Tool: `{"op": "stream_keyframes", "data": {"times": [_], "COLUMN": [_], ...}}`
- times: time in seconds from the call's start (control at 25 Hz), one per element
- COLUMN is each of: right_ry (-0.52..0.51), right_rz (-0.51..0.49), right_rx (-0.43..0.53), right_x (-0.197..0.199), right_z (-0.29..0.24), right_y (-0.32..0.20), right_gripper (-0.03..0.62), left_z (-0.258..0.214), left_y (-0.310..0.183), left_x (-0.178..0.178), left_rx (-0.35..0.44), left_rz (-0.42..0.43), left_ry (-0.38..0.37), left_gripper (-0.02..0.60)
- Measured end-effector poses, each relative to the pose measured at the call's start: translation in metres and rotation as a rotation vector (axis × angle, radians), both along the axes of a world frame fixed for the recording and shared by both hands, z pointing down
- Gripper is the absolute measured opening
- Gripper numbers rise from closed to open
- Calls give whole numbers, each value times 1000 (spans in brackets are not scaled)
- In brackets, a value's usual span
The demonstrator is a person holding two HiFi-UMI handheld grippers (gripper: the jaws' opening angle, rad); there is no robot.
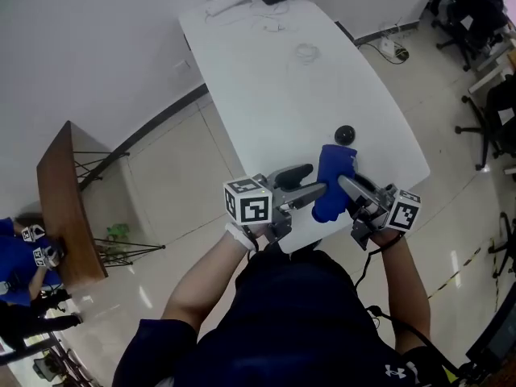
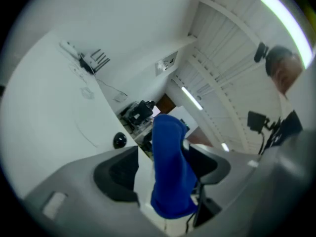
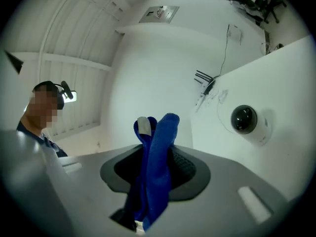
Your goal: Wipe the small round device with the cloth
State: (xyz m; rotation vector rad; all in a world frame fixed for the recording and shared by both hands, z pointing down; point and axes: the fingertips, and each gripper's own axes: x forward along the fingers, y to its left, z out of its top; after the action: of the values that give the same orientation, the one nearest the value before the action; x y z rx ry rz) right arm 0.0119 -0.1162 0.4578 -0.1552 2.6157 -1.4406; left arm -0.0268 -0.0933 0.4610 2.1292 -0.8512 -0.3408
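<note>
Right claw (image 1: 352,187) is clenched on the blue cloth (image 1: 334,177) in the head view, with the left claw (image 1: 305,184) just beside it. The dome camera (image 1: 345,135) sits on the white bench (image 1: 274,79) just beyond the cloth.

Left gripper view: the left claw (image 2: 168,157) is released, the cloth hanging loose between its jaws.

Right gripper view: the right claw (image 3: 155,157) pinches the cloth, with the dome camera (image 3: 244,119) ahead.

I'd lower the free fold onto the dome with light pressure, so it doesn't skid. Cables (image 1: 266,10) lie well beyond the dome camera and are no hindrance.
</note>
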Motion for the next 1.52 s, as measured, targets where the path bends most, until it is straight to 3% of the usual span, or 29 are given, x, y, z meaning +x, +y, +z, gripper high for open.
{"op": "stream_keyframes", "data": {"times": [0.12, 0.28, 0.32, 0.4, 0.52, 0.72, 0.84, 0.96, 1.08, 1.24, 1.32, 1.4, 1.52], "right_ry": [-47, -131, -147, -170, -182, -176, -162, -101, -20, 14, 18, 18, 5], "right_rz": [-31, -39, -29, -8, 17, 144, 249, 340, 392, 446, 455, 452, 455], "right_rx": [2, -69, -93, -129, -130, -157, -218, -209, -171, -203, -221, -234, -264], "right_x": [5, 12, 15, 20, 25, 45, 61, 70, 73, 78, 79, 79, 80], "right_z": [-7, -7, -6, -3, -4, 5, 16, 27, 36, 48, 52, 56, 65], "right_y": [7, 9, 9, 8, 6, -15, -25, -31, -34, -34, -32, -31, -27], "right_gripper": [144, 148, 150, 171, 222, 229, 202, 183, 175, 156, 153, 149, 149], "left_z": [-15, -14, -11, -8, -7, 1, 22, 41, 56, 81, 91, 94, 94], "left_y": [-2, 3, 4, 6, 6, -12, -36, -56, -69, -72, -78, -87, -95], "left_x": [19, 50, 57, 65, 65, 43, 21, 10, 17, 46, 52, 53, 50], "left_rx": [9, 9, 8, 0, -1, 8, -42, -51, -19, 35, 34, 12, -46], "left_rz": [110, 204, 213, 212, 194, 179, 171, 215, 322, 564, 664, 742, 853], "left_ry": [124, 123, 123, 121, 91, -68, -222, -381, -542, -768, -847, -863, -817], "left_gripper": [322, 319, 294, 183, 156, 149, 145, 143, 144, 144, 144, 144, 144]}}
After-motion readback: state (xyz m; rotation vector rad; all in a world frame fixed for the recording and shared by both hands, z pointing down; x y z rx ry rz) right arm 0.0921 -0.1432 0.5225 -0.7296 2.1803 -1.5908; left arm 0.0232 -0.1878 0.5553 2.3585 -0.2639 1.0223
